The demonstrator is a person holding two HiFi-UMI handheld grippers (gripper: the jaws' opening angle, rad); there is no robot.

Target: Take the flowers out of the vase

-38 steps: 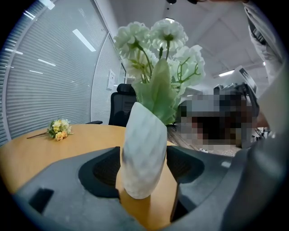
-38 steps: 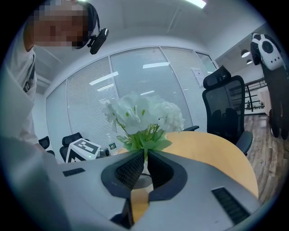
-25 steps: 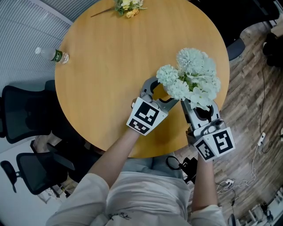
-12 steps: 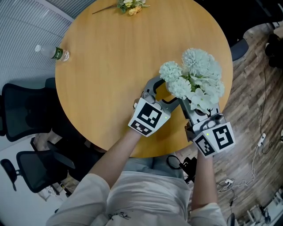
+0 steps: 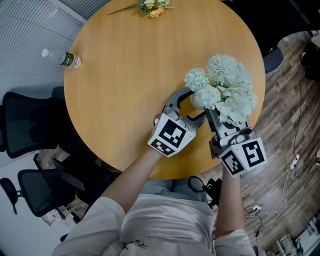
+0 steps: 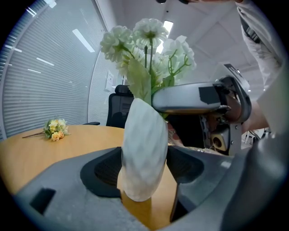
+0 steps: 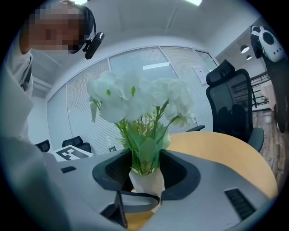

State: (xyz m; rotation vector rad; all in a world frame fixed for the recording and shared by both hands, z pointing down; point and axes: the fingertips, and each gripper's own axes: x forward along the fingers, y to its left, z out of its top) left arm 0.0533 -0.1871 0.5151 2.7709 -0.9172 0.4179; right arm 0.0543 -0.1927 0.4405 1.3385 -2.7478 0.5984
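Observation:
White flowers (image 5: 223, 86) with green stems (image 7: 145, 155) stand in a white vase (image 6: 143, 153) on the round wooden table (image 5: 130, 75). In the head view the blooms hide the vase. My left gripper (image 5: 189, 107) is shut on the vase's body, and its pads touch both sides in the left gripper view. My right gripper (image 7: 144, 173) stands open at the vase's mouth. The stems are between its pads with a gap on each side. One of its fingers (image 6: 194, 97) crosses just above the vase.
A small yellow bouquet (image 5: 152, 7) lies at the table's far edge. A plastic water bottle (image 5: 62, 58) lies at the left rim. Black office chairs (image 5: 30, 130) stand to the left, and cables trail over the wood floor (image 5: 287, 165) on the right.
My right gripper has edged in a little toward the flower stems. The left gripper and the vase have stayed in place.

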